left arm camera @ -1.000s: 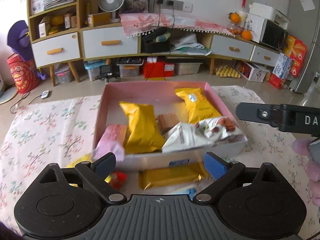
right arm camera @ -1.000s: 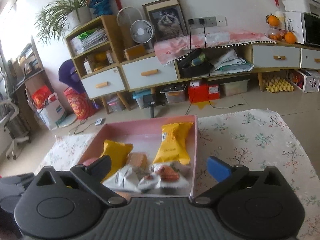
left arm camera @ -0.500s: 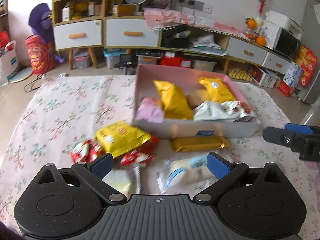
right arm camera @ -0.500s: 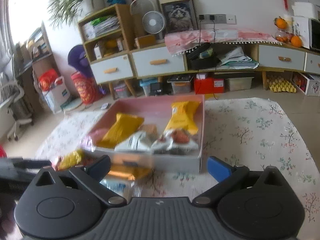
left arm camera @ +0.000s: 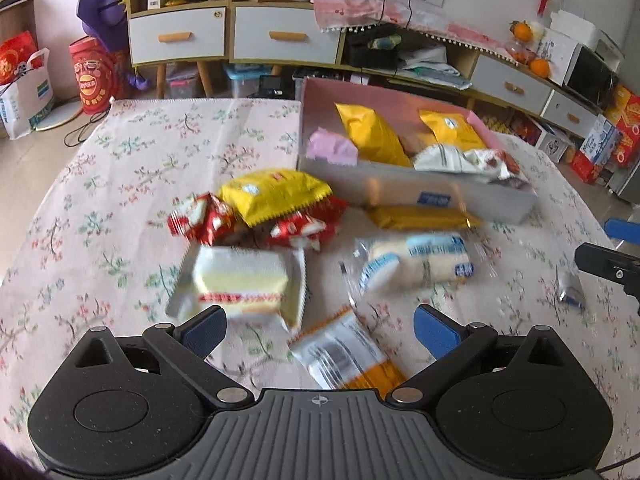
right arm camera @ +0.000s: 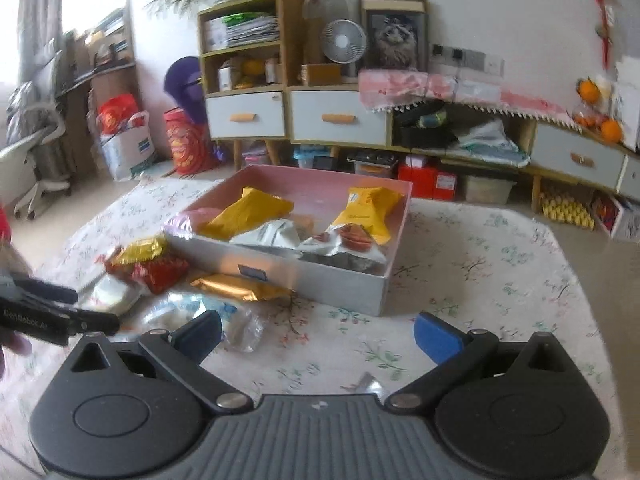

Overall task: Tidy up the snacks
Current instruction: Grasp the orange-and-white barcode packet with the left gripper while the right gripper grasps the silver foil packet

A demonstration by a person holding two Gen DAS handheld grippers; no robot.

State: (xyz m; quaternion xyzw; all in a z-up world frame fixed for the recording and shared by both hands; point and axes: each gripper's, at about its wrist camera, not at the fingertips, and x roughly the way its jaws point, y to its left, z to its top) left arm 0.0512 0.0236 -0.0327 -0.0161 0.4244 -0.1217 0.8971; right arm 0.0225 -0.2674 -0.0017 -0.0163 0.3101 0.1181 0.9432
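Several snack packets (left arm camera: pixel 276 196) lie loose on the tabletop (left arm camera: pixel 120 168) beside the box (left arm camera: pixel 416 194). Both the left gripper (left arm camera: pixel 320 326) and right gripper (right arm camera: pixel 318 330) gape empty (nothing held). Best approach: straddle 1 packet squarely, avoiding its neighbours.

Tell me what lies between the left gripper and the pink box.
In the left wrist view, between the left gripper and the pink box lie a clear-wrapped white bun and a gold bar.
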